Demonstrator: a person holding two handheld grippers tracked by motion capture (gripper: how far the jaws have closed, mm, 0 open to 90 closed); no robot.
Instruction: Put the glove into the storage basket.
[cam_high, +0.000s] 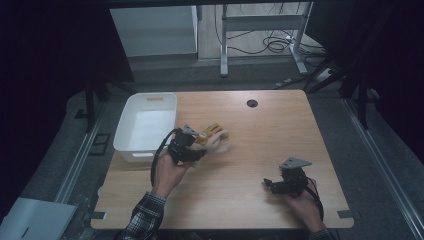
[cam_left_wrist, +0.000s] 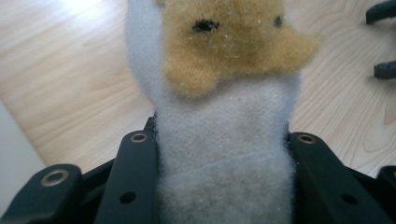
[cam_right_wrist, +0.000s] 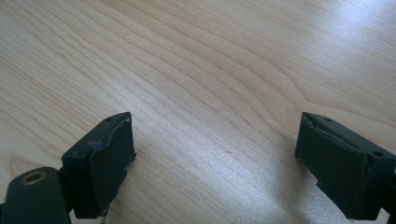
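Nearest the person, at the front right of the wooden counter (cam_high: 240, 165), the right gripper (cam_high: 270, 184) sits low in the right hand (cam_high: 302, 206), its jaws standing wide apart with bare wood grain between them in the right gripper view. Further in, left of centre, the left hand (cam_high: 169, 175) carries the left gripper (cam_high: 199, 148), whose jaws are clamped on a plush toy (cam_left_wrist: 224, 140): in the left gripper view both black jaws press the white fleecy part from either side, and the tan part with dark markings sticks out beyond them. In the high view the toy is blurred and appears held above the counter, just beside the right wall of the white bin (cam_high: 122, 131). The bin stands at the far left corner of the counter
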